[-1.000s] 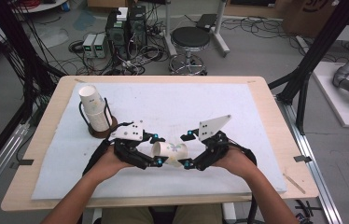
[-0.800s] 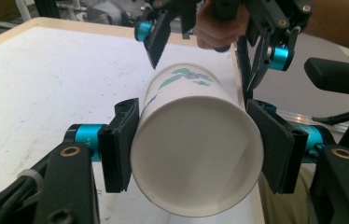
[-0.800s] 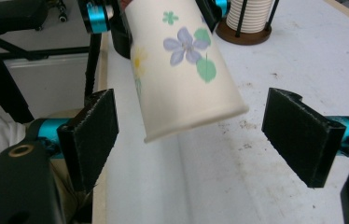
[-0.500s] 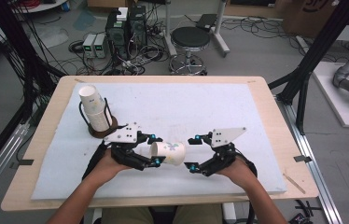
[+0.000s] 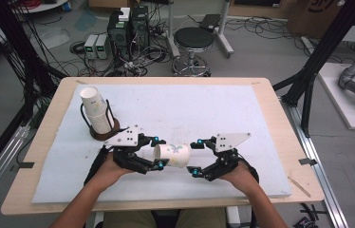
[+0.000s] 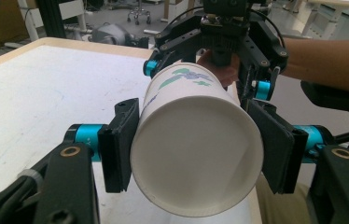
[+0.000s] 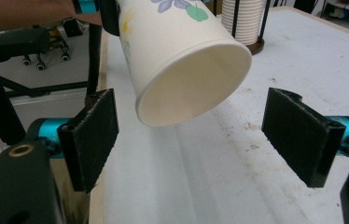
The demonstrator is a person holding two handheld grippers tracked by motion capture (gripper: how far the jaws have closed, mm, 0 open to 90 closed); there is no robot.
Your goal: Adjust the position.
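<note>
A white paper cup with a floral print lies on its side just above the white mat. My left gripper is shut on it near its base. In the left gripper view both pads press the cup from either side, its closed bottom facing the camera. My right gripper faces it from the right, open, its jaws having just widened. In the right gripper view the cup's open mouth hangs just ahead of my right gripper, between and above its pads, untouched by either.
A tilted stack of paper cups stands in a dark wire holder at the mat's back left, and the same cup stack appears in the right gripper view. The white mat covers the wooden table. A stool and cables lie beyond.
My right gripper has come down and levelled out toward the cup's mouth. The left gripper and the cup have stayed in place.
</note>
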